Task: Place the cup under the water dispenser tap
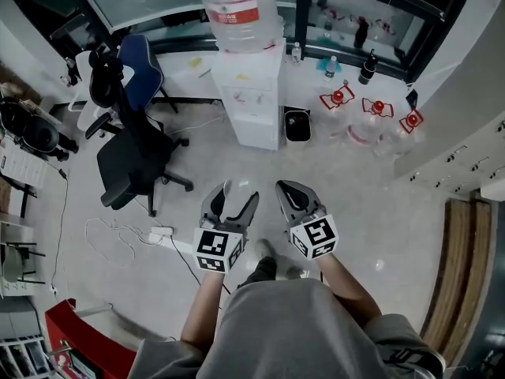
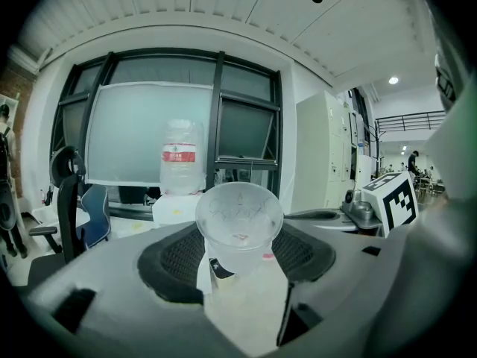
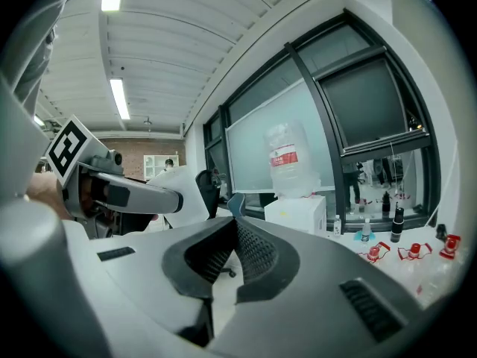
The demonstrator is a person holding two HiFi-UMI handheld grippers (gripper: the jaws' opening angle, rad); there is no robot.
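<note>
A clear plastic cup (image 1: 229,188) sits between the jaws of my left gripper (image 1: 234,200), which is shut on it. In the left gripper view the cup (image 2: 238,226) stands upright with its mouth toward the camera, and both dark pads press on its sides. The white water dispenser (image 1: 256,101) with a big bottle (image 1: 237,10) on top stands ahead across the floor, some way off. It also shows in both gripper views, dispenser (image 2: 173,209) and dispenser (image 3: 298,213). My right gripper (image 1: 289,189) is beside the left one, its pads meeting with nothing held (image 3: 232,221).
A black office chair (image 1: 130,160) and a blue chair (image 1: 140,69) stand left of the dispenser. A black bin (image 1: 297,125) sits at its right side. Red-topped items (image 1: 339,97) lie on the floor farther right. A power strip (image 1: 162,233) with cables lies near my left gripper.
</note>
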